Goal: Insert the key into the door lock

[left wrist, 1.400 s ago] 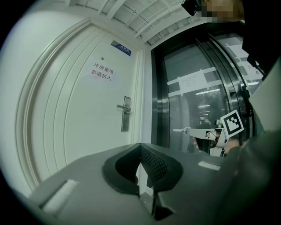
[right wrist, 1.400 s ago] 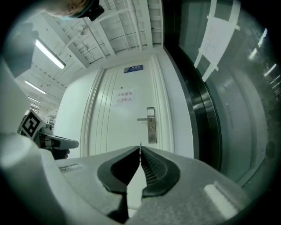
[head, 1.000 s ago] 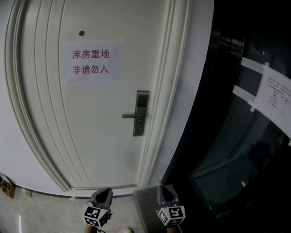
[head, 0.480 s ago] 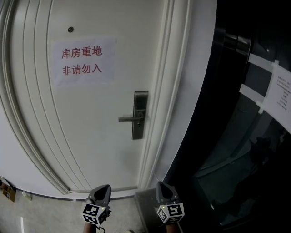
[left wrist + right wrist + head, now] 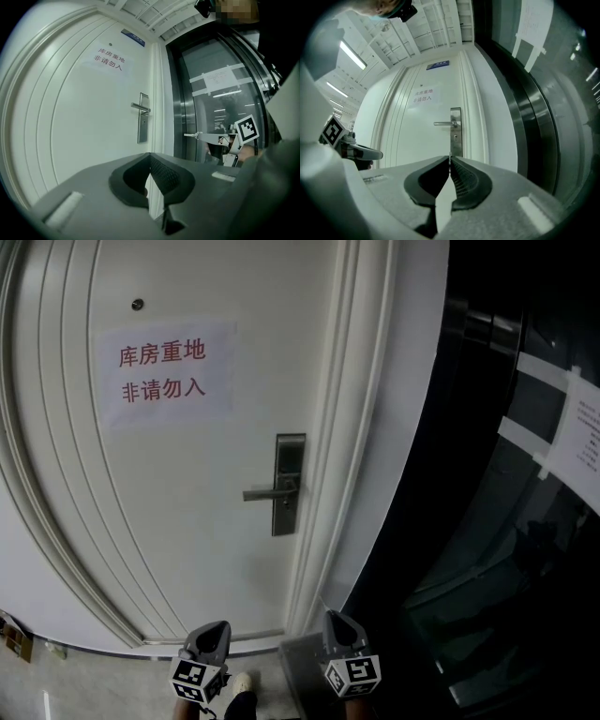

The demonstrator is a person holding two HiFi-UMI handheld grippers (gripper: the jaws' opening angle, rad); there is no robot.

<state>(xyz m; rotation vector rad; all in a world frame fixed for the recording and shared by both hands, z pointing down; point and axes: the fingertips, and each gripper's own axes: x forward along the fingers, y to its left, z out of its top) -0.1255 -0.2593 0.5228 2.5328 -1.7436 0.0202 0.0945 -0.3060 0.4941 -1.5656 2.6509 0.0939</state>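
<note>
Paper sign [image 5: 164, 371] taped on the white door [image 5: 187, 549] says 库房重地 / 非请勿入 in red. The printed notice [image 5: 583, 442] on the dark glass panel [image 5: 469, 549] is too small to read. Same for the blue plate [image 5: 439, 64] above the door.

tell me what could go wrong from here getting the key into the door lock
1. The key juts out of the shut right gripper, seemingly pinched only at its end, so it may twist or slip if it hits the lock plate off-centre.
2. The keyhole is small and sits just under the lever handle, which could catch the gripper on approach.
</note>
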